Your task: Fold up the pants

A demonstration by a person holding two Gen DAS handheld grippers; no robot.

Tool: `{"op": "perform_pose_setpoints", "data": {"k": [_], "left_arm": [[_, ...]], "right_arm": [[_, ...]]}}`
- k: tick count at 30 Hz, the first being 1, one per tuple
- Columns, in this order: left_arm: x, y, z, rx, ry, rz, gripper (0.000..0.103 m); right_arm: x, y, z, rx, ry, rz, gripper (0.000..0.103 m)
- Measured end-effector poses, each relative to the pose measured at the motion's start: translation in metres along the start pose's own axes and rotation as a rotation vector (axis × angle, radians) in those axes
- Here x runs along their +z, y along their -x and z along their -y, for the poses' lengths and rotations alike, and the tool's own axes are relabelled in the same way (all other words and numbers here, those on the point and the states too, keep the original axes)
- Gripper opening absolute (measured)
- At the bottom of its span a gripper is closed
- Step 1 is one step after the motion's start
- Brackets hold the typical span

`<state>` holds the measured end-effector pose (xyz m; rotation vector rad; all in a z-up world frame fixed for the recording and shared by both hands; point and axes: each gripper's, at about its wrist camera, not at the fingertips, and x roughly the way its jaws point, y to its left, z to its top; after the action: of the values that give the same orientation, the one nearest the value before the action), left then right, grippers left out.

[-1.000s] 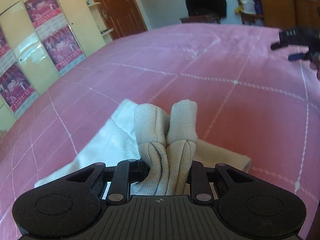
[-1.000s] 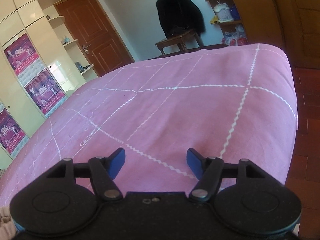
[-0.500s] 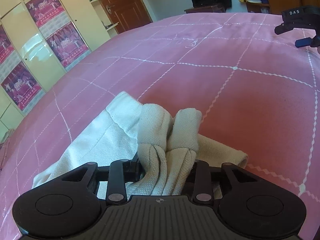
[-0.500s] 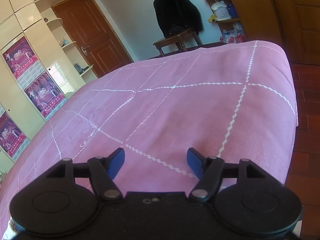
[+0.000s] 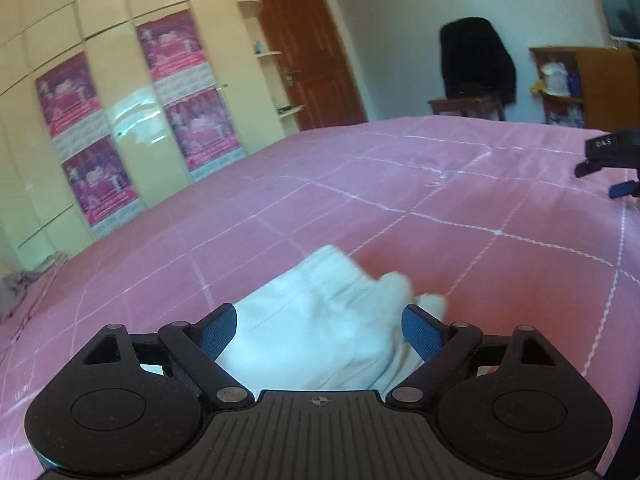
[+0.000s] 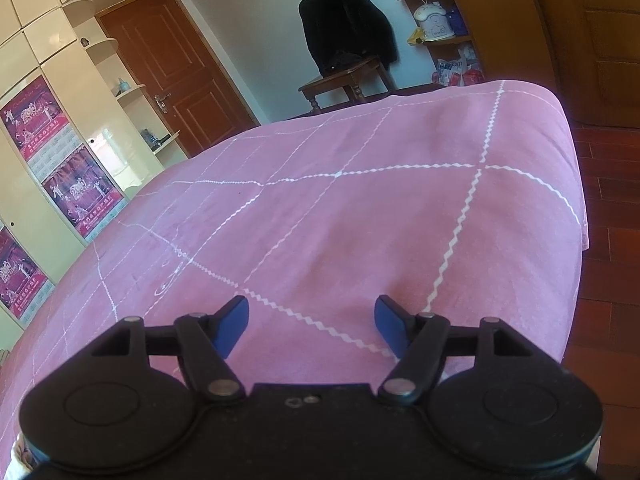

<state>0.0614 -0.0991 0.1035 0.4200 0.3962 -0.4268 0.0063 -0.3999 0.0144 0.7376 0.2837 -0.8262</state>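
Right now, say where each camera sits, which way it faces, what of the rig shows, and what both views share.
Left wrist: on the left gripper, looking down its fingers across the bed to the wardrobe; jaws just opened, pants lying loose between them; right gripper at the right edge.
Right wrist: on the right gripper, open over bare bed, facing the far wall.
Shared: bed, wardrobe posters, door, chair, shelf.

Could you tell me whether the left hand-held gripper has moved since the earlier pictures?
Yes. The left hand-held gripper has pulled back from the pants on the bedspread, its jaws just opening.
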Motion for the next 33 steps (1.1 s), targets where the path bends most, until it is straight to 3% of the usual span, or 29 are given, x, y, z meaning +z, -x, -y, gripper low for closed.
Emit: {"op": "perform_pose_setpoints", "data": {"k": [4,6,9,13,17,22,26,29,30,32,33], "left_arm": [[-0.065,0.032,-0.071,0.152,0.149,-0.046,0.089],[-0.098,0.042,-0.102,0.176,0.219,-0.069,0.089],[-0.129,0.043,-0.121,0.17,0.238,-0.118,0.089],[-0.141,0.022,-0.121,0.123,0.227,-0.124,0.088],[-0.145,-0.004,-0.128,0.125,0.283,-0.128,0.089],[-0.153,-0.01,-0.14,0.123,0.338,-0.116,0.089],[-0.159,-0.015,-0.145,0.112,0.358,-0.165,0.089],[-0.159,-0.01,-0.142,0.115,0.36,-0.168,0.089],[-0.159,-0.011,-0.143,0.113,0.364,-0.171,0.089],[-0.16,-0.01,-0.146,0.115,0.378,-0.167,0.089],[-0.16,-0.01,-0.146,0.121,0.38,-0.159,0.089]], "right_arm": [[0.001,0.003,0.001,0.029,-0.005,-0.002,0.067],[-0.002,0.013,-0.007,0.106,0.039,-0.014,0.061],[-0.017,0.041,-0.03,0.276,0.105,-0.03,0.054],[-0.059,0.067,-0.086,0.575,0.196,-0.217,0.054],[-0.095,0.08,-0.141,0.734,0.279,-0.36,0.052],[-0.119,0.065,-0.185,0.722,0.317,-0.488,0.052],[-0.132,0.056,-0.205,0.686,0.359,-0.485,0.049],[-0.146,0.053,-0.215,0.593,0.425,-0.509,0.045],[-0.148,0.051,-0.219,0.567,0.433,-0.517,0.04],[-0.152,0.052,-0.224,0.541,0.452,-0.501,0.018],[-0.147,0.057,-0.223,0.573,0.429,-0.487,0.017]]}}
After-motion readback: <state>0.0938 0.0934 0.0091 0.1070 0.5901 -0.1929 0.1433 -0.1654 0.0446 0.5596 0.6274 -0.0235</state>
